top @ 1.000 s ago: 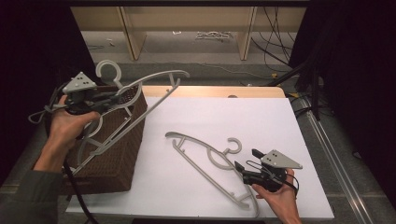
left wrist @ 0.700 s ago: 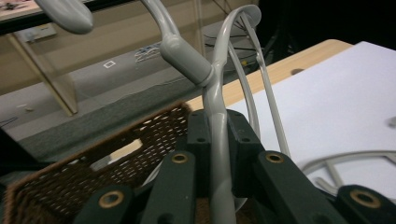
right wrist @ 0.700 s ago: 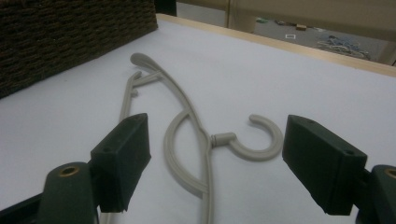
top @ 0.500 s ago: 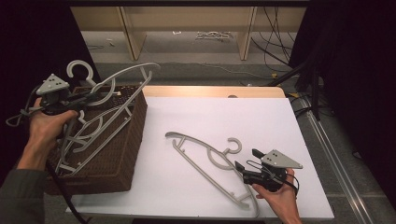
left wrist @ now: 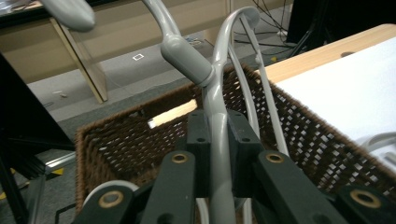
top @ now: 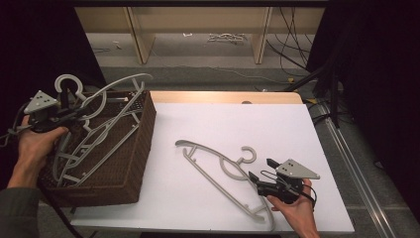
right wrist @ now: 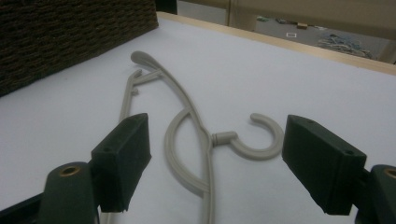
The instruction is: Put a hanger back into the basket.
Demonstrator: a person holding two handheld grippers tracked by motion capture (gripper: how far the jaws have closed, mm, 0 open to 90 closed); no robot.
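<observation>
L gripper fingers clamped on hanger over basket; R gripper fingers apart; no legible writing.

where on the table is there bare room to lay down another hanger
The white table is bare along its far half, from the basket across to the right edge. The near middle is taken by the hanger with the open right gripper beside it. The basket is crowded: the left gripper holds a hanger over others.

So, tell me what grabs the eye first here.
A grey hanger sticks out of the wicker basket at the table's left edge, clamped in the left gripper. A second hanger lies flat on the white tabletop, right in front of the open right gripper.
</observation>
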